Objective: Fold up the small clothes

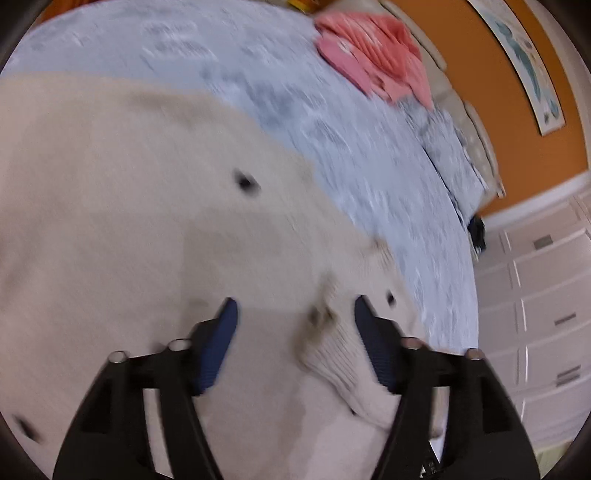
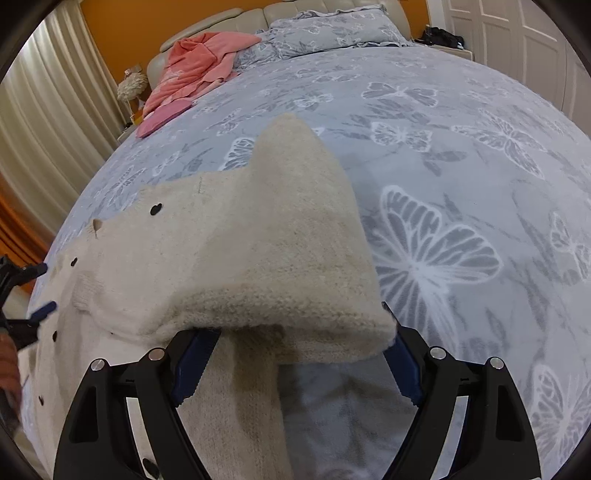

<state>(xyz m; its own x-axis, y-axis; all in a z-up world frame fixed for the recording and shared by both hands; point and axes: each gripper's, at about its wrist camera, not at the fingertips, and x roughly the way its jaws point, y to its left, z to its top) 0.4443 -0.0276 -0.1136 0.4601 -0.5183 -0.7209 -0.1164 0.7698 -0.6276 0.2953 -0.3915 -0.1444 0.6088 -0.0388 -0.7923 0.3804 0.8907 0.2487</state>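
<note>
A cream knit cardigan [image 1: 147, 221] with black buttons lies spread on the bed. In the left wrist view my left gripper [image 1: 295, 301] hovers over it, jaws apart. A ribbed cuff [image 1: 332, 354] lies between the blue pads [image 1: 218, 343], close to the right one and not pinched. In the right wrist view the cardigan [image 2: 258, 240] has a sleeve folded over. That thick fold drapes across my right gripper [image 2: 295, 332] and hides its fingertips, while the jaws stand wide. The left gripper [image 2: 40, 290] shows at the left edge, beside the cardigan's button side.
The bed has a grey butterfly duvet [image 2: 443, 147]. Pink clothes [image 2: 192, 70] are piled near the pillows [image 2: 332, 29] and padded headboard. Curtains [image 2: 55, 103] hang on the left, and white wardrobe doors [image 1: 535, 314] stand beyond the bed's edge. A hand [image 2: 7, 369] shows at the left.
</note>
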